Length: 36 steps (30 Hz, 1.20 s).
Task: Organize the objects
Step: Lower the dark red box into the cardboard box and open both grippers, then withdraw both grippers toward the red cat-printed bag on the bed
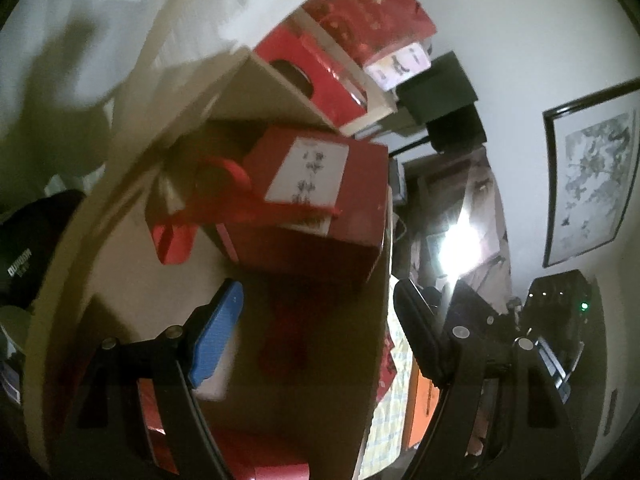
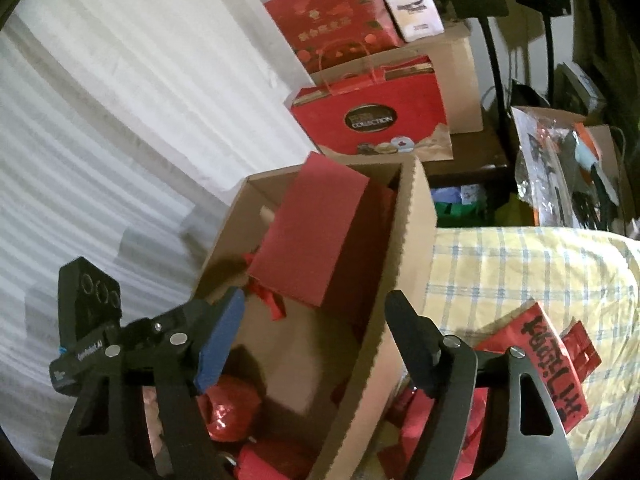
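Nearest the lens in the right wrist view, the right gripper (image 2: pixel 316 336) stands with its jaws apart and nothing pressed between the pads; its blue finger hangs inside the cardboard box (image 2: pixel 416 216) and its black finger outside, so the box's serrated right wall runs up between them, and whether either pad touches that wall I cannot tell. The left gripper (image 1: pixel 320 320) is likewise spread and empty, poised over the same box from another side. Inside the box, the red gift box (image 2: pixel 316 236) with its white label and red ribbon leans tilted against the far wall, and crumpled red foil wrapping (image 2: pixel 228 408) and more red pieces lie on the floor of the box at the near end. So part of the sorting looks done: several red things are already gathered in the carton. Still outside it, just right of the box on the checked bedspread (image 2: pixel 520 264), lies a flat red packet with black writing (image 2: pixel 548 356) beside other red scraps, likely the next to go in. Farther off, red gift bags (image 2: pixel 372 116) sit stacked on other cartons.
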Motion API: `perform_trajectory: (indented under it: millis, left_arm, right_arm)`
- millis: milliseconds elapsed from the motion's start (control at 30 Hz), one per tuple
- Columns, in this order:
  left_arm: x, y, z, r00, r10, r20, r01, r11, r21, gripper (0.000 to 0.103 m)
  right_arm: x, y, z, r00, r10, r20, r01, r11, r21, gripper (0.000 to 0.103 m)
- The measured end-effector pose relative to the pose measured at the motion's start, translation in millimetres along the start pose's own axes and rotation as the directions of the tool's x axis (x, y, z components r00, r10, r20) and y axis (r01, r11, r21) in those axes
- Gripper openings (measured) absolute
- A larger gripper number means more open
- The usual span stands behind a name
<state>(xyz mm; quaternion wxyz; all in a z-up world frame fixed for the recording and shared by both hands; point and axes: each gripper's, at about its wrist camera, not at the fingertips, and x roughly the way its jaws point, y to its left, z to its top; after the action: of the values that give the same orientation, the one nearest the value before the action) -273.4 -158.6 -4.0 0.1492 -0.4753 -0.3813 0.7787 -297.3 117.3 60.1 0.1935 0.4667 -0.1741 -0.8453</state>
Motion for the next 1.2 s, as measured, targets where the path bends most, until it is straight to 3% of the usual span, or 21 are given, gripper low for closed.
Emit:
perform_trajectory:
  millis: [333,700,800,1067,1200]
  left_arm:
    - [5,9,15,0.999,0.038,0.01,-0.038,0.999,-0.015,0.081]
    - [13,13,15,1.0,0.024,-0.014,-0.024,1.0,-0.017,0.081]
    - [14,11,13,1.0,0.02,-0.021,-0.02,1.0,-0.013,0.081]
    - [18,5,6,0.998,0.035,-0.043,-0.035,0.999,0.007,0.082]
    - [14,-4,-4,0.997,0.068,-0.037,-0.065,0.996,0.058,0.089]
  right_arm:
    - [48,26,32,0.997,-0.013,-0.081,0.011,1.0,-0.029,0.057]
    - [59,5,23,0.987,-0.099,-0.128,0.095,0.995,-0.04,0.031]
    - [63,-9,19,0.979,-0.148,-0.142,0.146,0.989,-0.025,0.029]
    - [39,-12,15,0.991,-0.092,-0.099,0.089,0.996,-0.031,0.031]
    - [18,-12,11,0.994,-0.086,-0.064,0.083,0.996,-0.041,0.045]
